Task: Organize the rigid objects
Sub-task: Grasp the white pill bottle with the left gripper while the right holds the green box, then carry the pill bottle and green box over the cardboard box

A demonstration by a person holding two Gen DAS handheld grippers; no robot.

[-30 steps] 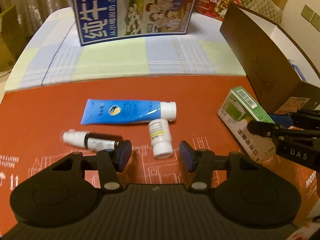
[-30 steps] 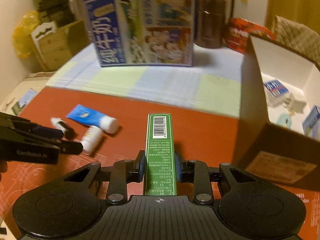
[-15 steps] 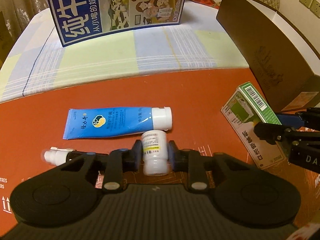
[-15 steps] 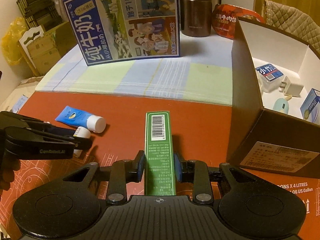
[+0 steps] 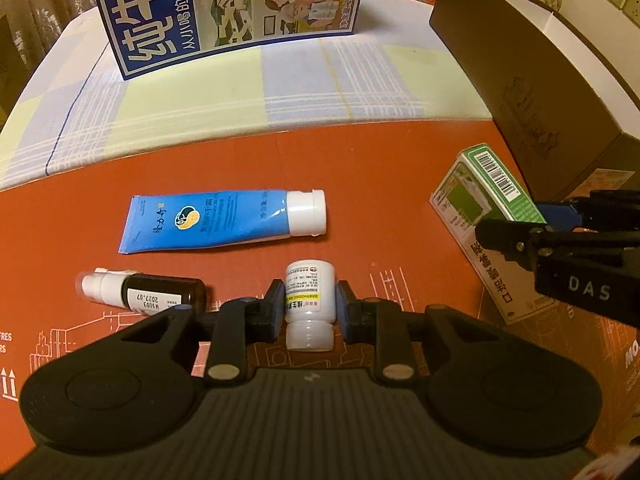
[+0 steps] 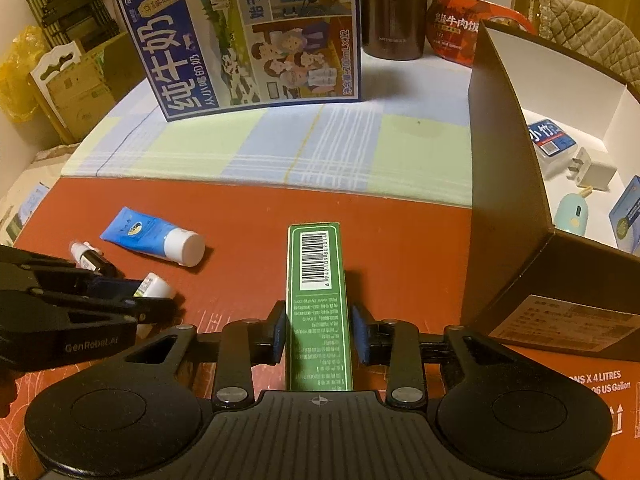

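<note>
We see the left gripper [image 5: 309,307] clenched on a small white pill bottle [image 5: 309,303], both pads pressed against its labelled sides, the cap end towards us. Its jaws have just been closing, with the bottle between them. The right gripper [image 6: 319,331] has the narrow green box [image 6: 318,300] between its pads, barcode end pointing away. The left pad touches the box, a thin gap shows at the right pad, and the jaws have just been opening a little — we cannot tell whether the grasp holds.

Just left of the white bottle a dark spray bottle [image 5: 142,294] lies on its side on the red mat [image 5: 380,184]. A little farther lies a blue tube [image 5: 224,220] with a white cap, cap to the right.

To the right stands an open brown box [image 6: 516,216] — inside it we see a white charger [image 6: 592,170] and a few small packs. Farther off, on the checked cloth [image 6: 280,148], stands a big blue milk carton [image 6: 256,36], with a brown flask [image 6: 394,20] behind it.
</note>
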